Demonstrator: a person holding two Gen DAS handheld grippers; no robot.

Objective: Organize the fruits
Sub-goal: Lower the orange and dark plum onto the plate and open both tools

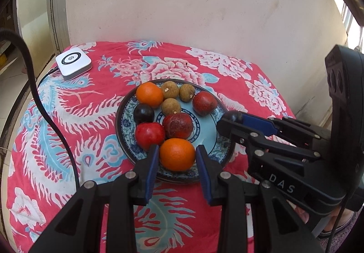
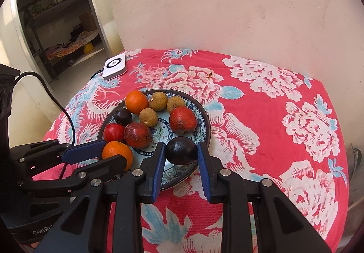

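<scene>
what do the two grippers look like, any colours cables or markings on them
Both are matte black plastic linkages with silver pivot pins and flat blue pads inside the fingers. The left gripper has a black cable trailing off across the tablecloth. The right gripper, seen from the left camera, carries white "DAS" lettering on its body and a tall black housing behind it. No sleeves show.

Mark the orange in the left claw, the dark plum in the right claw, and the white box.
orange (image 1: 177, 154), left wrist view, centre of its skin.
dark plum (image 2: 181, 150), right wrist view, middle of its front.
white box (image 1: 73, 62), left wrist view, top face near the ring.
</scene>
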